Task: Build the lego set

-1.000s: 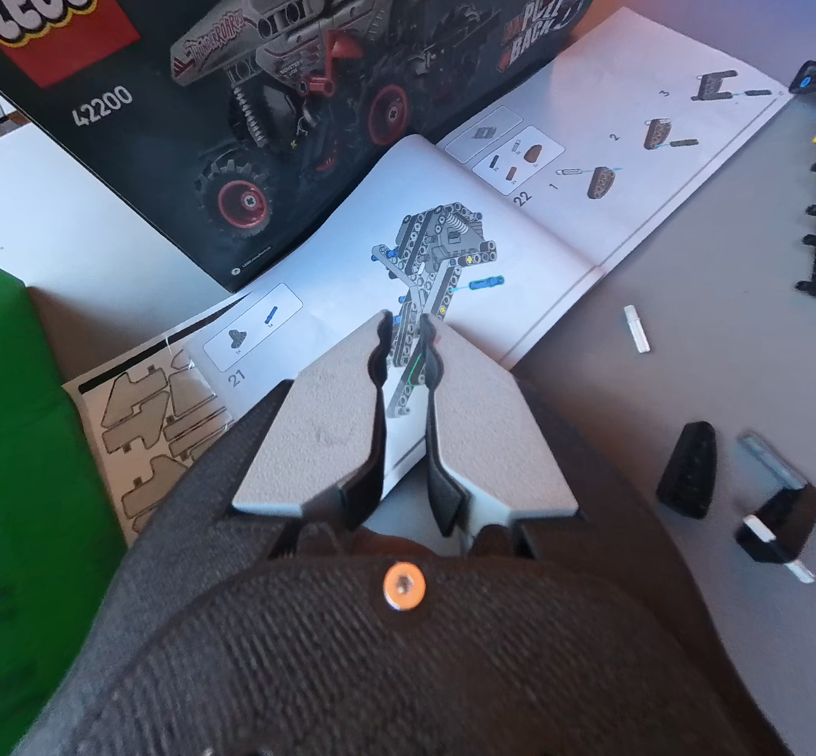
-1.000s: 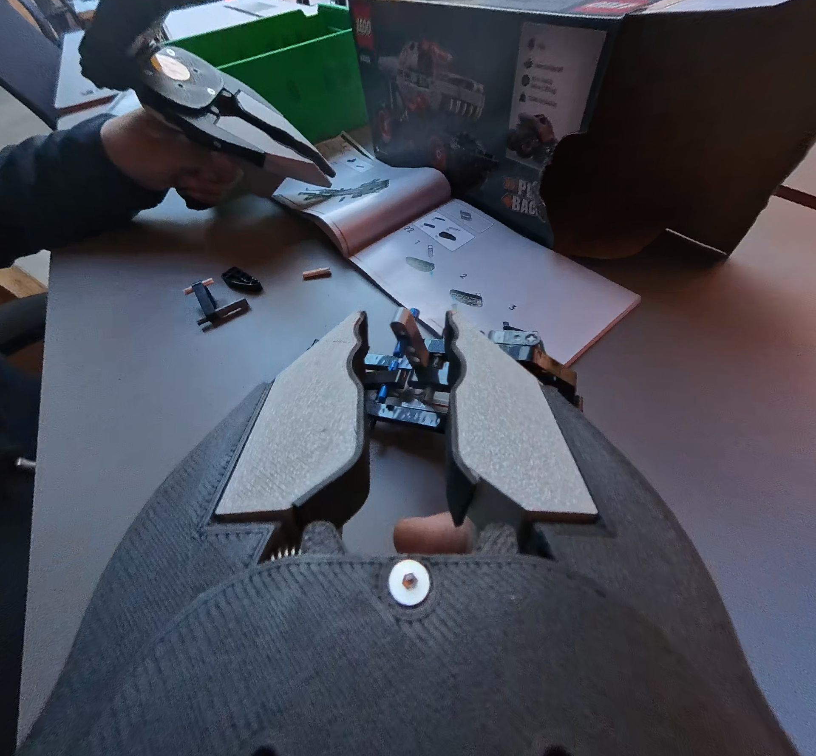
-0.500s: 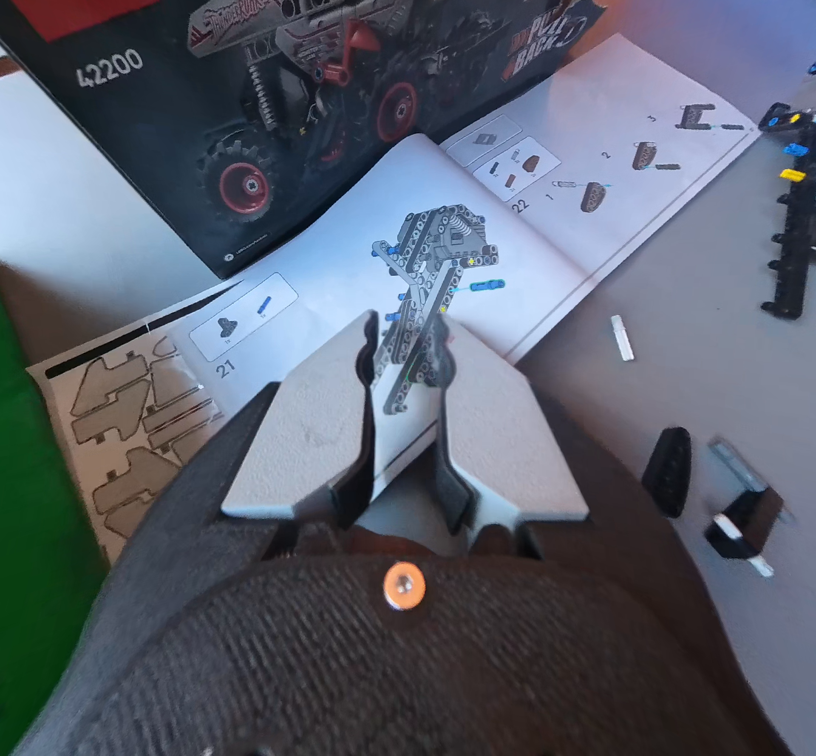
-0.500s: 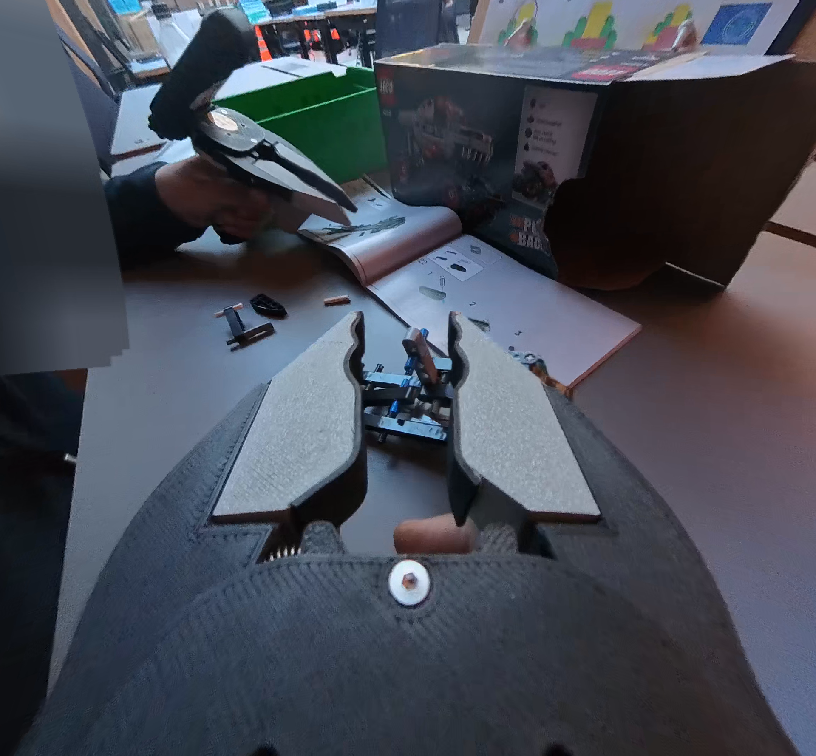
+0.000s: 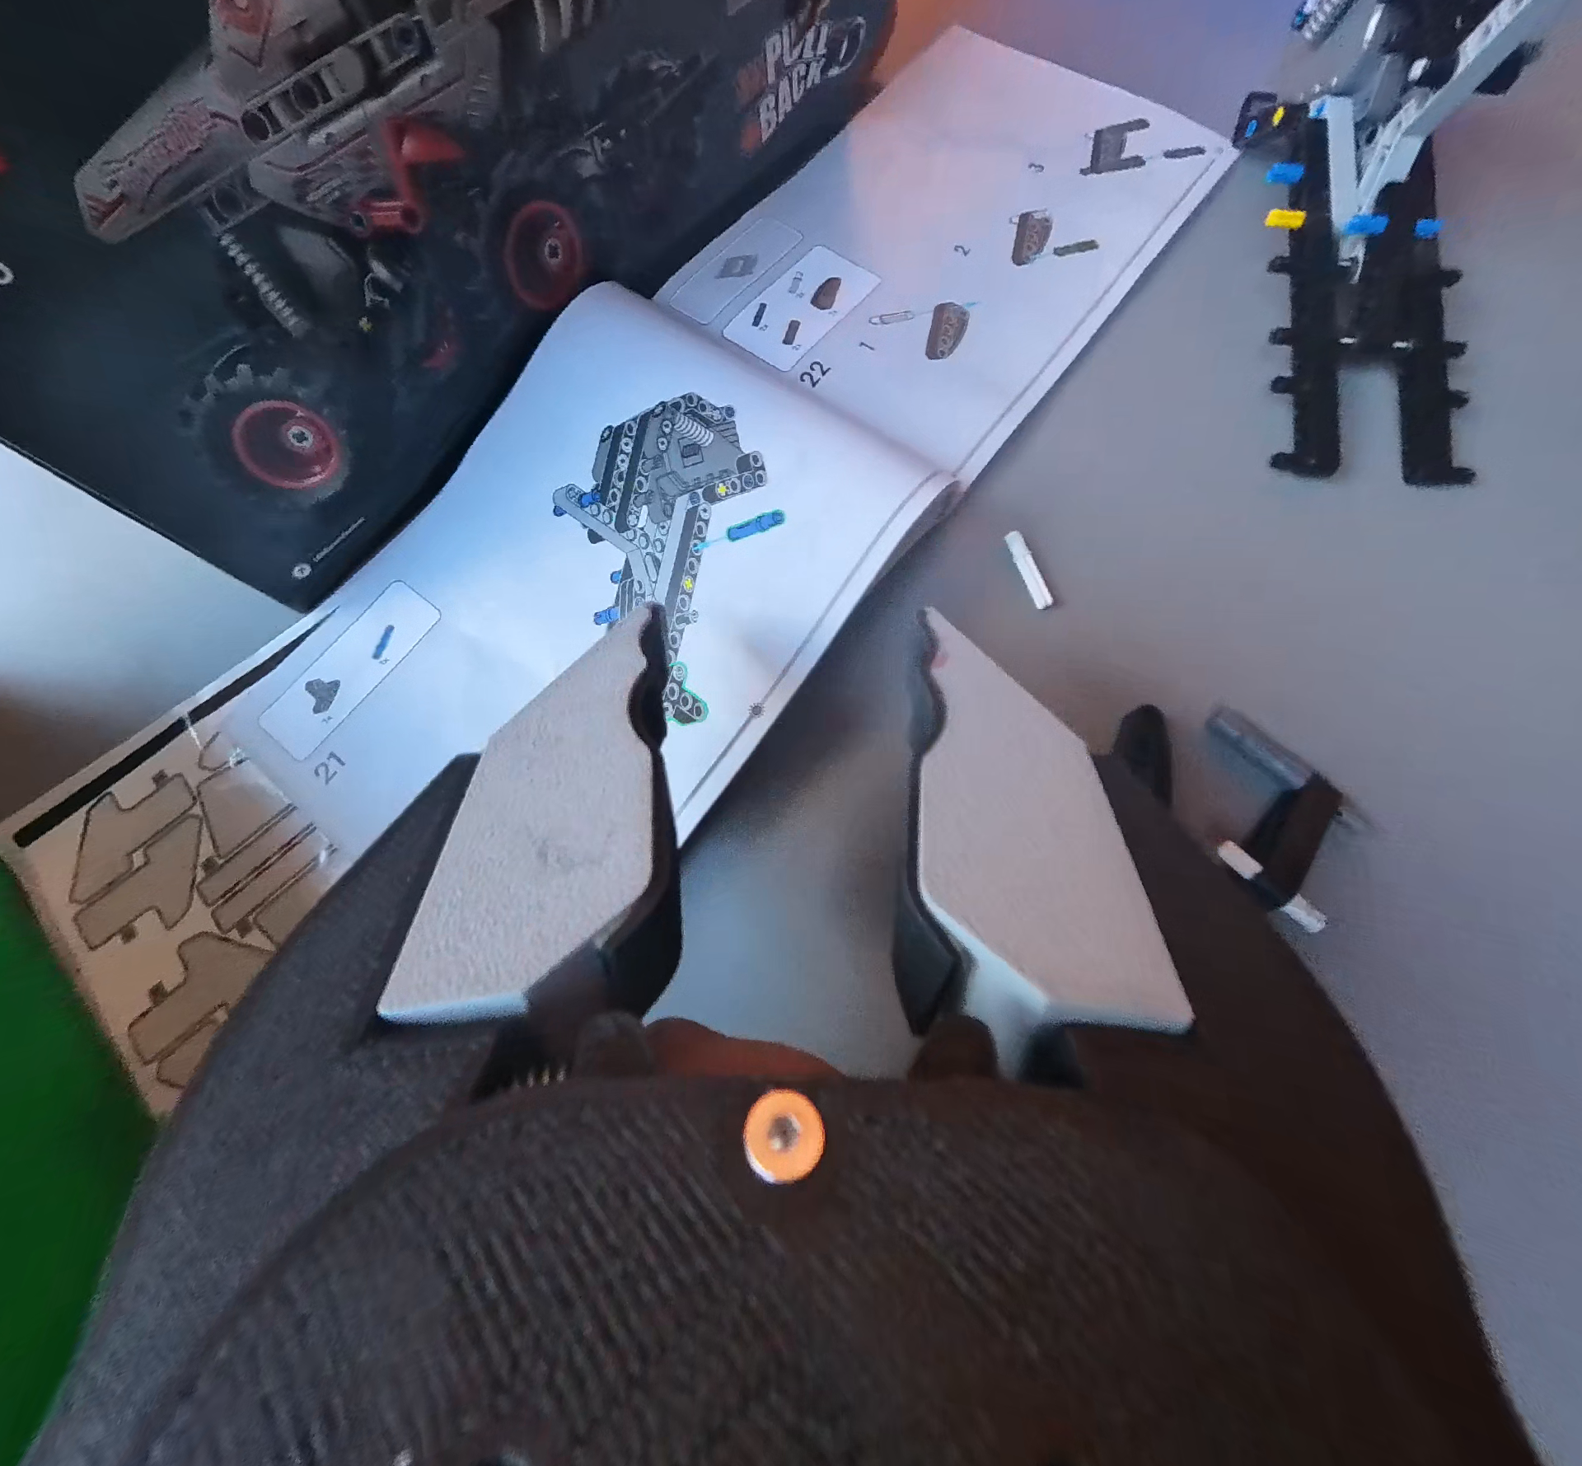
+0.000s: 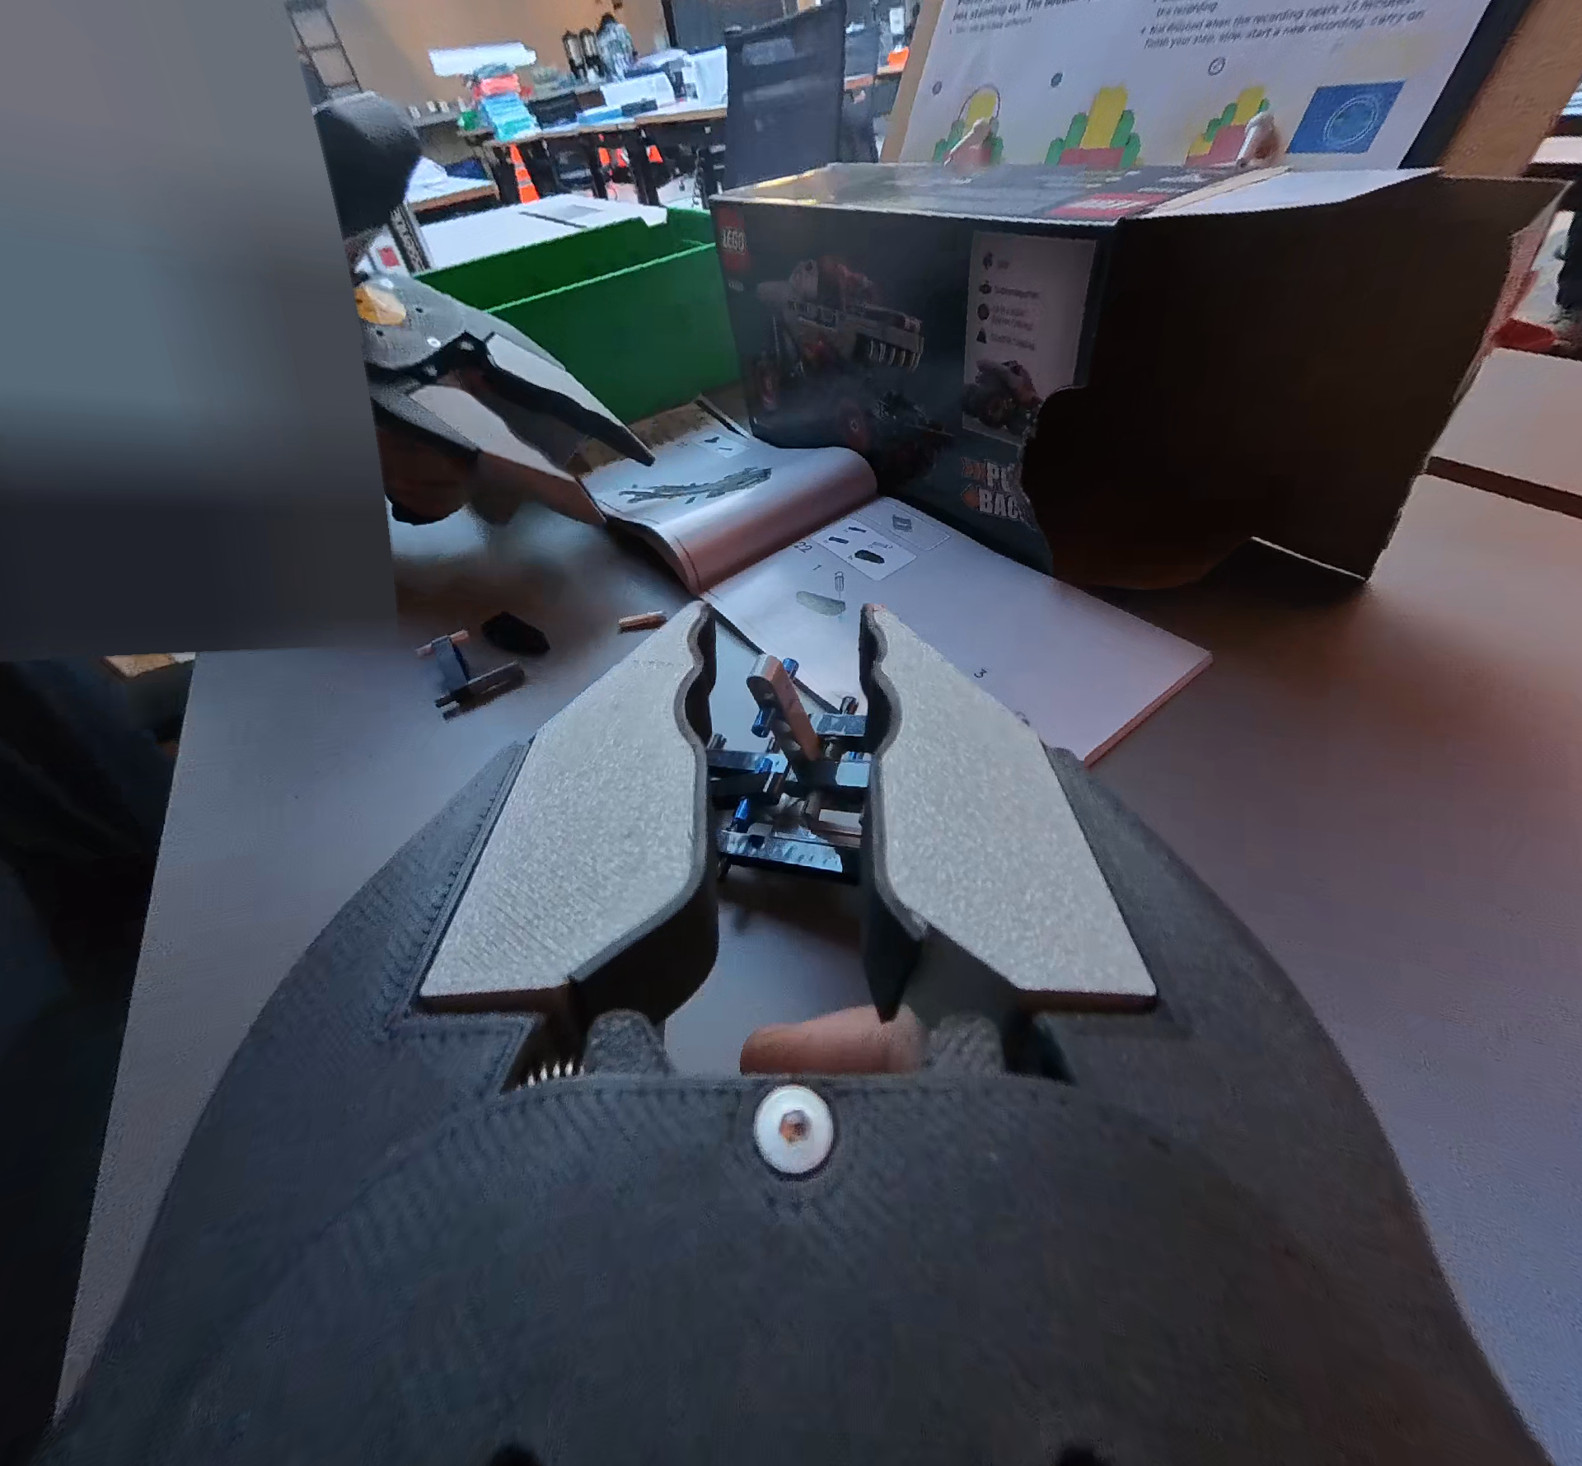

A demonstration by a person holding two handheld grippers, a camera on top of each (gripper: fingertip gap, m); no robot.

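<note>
My left gripper point(image 5: 788, 646) is open and empty, hovering over the lower edge of the open instruction booklet point(image 5: 856, 243). It also shows in the right wrist view point(image 6: 625, 487), held by a hand over the booklet point(image 6: 984, 620). My right gripper point(image 6: 786, 629) is shut on the partly built black and grey chassis point(image 6: 788, 817) with blue pins, low over the table. The chassis lies at the far right in the left wrist view point(image 5: 1370, 226). A small light axle point(image 5: 1027, 569), a black curved piece point(image 5: 1143, 740) and a black-and-grey piece point(image 5: 1275, 817) lie loose on the table.
The dark set box point(image 6: 1113, 355) stands behind the booklet, also in the left wrist view point(image 5: 342, 141). A green bin point(image 6: 599, 312) sits left of it. A sticker sheet point(image 5: 171, 868) lies by the booklet. A poster point(image 6: 1198, 12) stands behind the box. The gap from one gripper's tips to the other's is roughly 25 cm. From my left tips it is roughly 6 cm to the small light axle point(image 5: 1027, 569); from my right, 20 cm. Look for it in the right wrist view point(image 6: 645, 620) too.
My left gripper has opened from nearly shut and shifted right along the booklet. My right gripper has kept its hold on the chassis while its view tilted up.
</note>
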